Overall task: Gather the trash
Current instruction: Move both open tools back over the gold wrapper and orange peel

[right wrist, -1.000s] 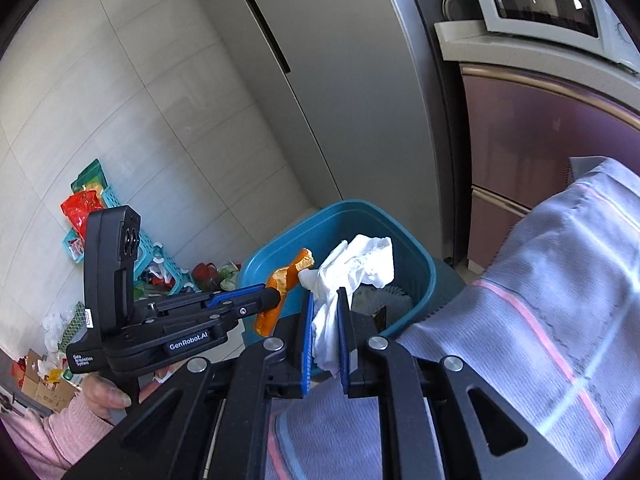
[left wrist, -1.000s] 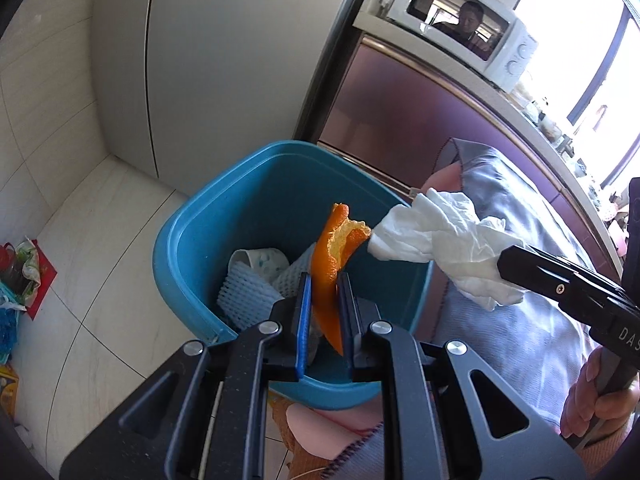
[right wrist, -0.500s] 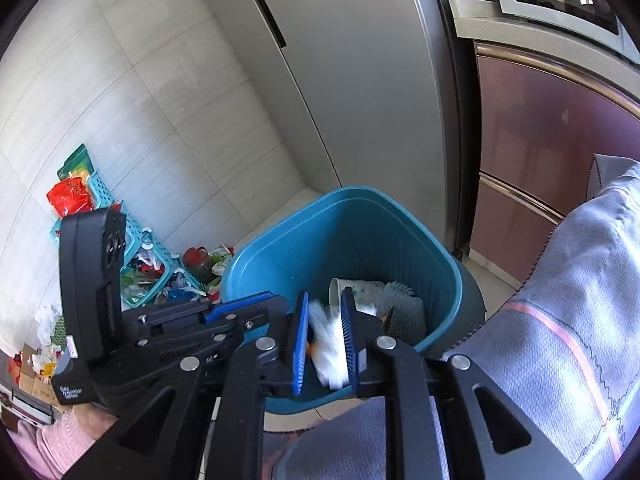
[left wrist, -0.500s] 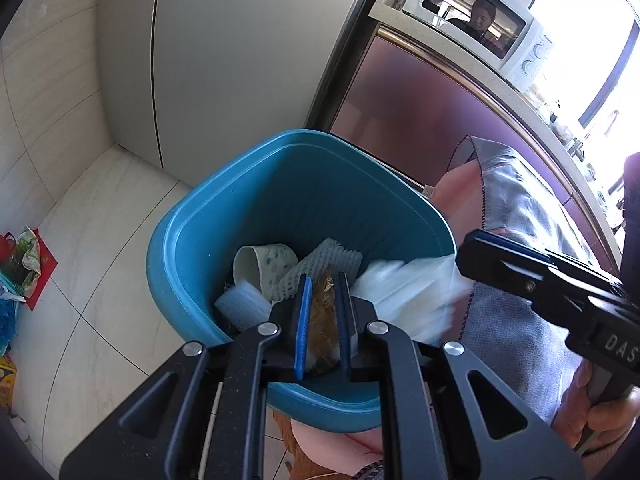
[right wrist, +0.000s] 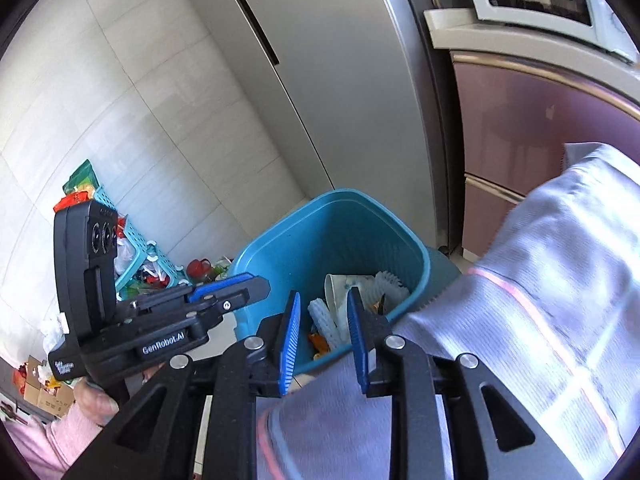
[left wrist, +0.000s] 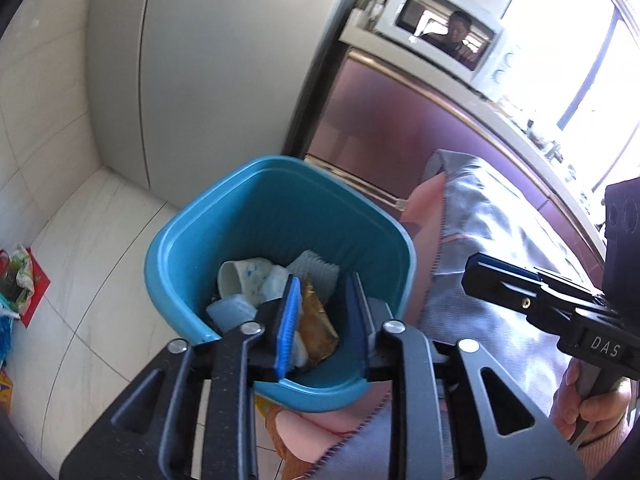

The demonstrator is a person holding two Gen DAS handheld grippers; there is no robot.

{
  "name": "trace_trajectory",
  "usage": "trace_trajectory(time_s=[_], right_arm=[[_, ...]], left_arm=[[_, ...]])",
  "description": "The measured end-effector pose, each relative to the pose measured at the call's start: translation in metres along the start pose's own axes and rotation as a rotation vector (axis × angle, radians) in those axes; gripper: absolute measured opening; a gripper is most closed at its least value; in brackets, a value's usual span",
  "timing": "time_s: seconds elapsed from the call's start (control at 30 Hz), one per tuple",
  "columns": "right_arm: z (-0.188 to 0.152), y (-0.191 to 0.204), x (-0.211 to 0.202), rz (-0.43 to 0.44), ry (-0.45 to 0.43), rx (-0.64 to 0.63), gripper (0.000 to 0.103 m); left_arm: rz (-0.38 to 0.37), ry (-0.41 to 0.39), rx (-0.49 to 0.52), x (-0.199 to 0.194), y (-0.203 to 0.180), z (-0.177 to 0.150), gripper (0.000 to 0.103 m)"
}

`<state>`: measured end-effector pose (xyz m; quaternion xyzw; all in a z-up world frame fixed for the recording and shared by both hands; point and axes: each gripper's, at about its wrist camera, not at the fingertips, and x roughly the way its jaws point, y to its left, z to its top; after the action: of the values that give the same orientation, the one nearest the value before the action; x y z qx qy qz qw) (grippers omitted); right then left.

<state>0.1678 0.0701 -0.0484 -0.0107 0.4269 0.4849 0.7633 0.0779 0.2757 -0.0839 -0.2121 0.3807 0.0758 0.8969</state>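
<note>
Both grippers are held over the blue bin (left wrist: 280, 216), pointed down into it. The left gripper (left wrist: 322, 312) is seen with jaws parted and nothing pinched; they have just been opening. The right gripper (right wrist: 323, 320) likewise: jaws apart, just opened, nothing between the pads.

Trash is located inside the bin: a paper cup (left wrist: 240, 280), white foam netting (left wrist: 316, 276), a brown-gold wrapper (left wrist: 316, 316), a bit of orange peel (right wrist: 318, 340) low at the near wall. A white tissue is not clearly told apart from the other pale scraps.

Risks, as judged:
- The bin's near rim lies just under both sets of fingertips. A lowered or swung gripper could catch it and tip or shove the bin.
- The two tools are close together over one opening; a collision is likely if both are withdrawn at once.
- The grey cloth (right wrist: 540, 320) draped beside the bin could be snagged by the right fingers on the way back.
- Light scraps might cling to the ribbed blue pads and be carried out again; none is seen clinging now.

Surroundings: refrigerator (left wrist: 208, 72) behind the bin, maroon cabinet (left wrist: 380, 128) with microwave (left wrist: 448, 36) above. More litter and a turquoise basket (right wrist: 148, 252) are noted on the tiled floor (left wrist: 80, 280) to the left, well apart from the bin. The path there is blocked by nothing visible.
</note>
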Motion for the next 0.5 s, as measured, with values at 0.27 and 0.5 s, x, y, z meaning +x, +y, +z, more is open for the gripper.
trace_trajectory(time_s=[0.27,0.5], right_arm=[[-0.027,-0.023,-0.078,-0.068,-0.107,0.029,0.031],[-0.072,-0.060,-0.154,-0.215,-0.214,0.132,0.036]], left_arm=[[-0.131,-0.020,0.111,-0.014,-0.060,-0.008,0.035],[-0.273,0.019,0.260,-0.009,-0.140,-0.030,0.036]])
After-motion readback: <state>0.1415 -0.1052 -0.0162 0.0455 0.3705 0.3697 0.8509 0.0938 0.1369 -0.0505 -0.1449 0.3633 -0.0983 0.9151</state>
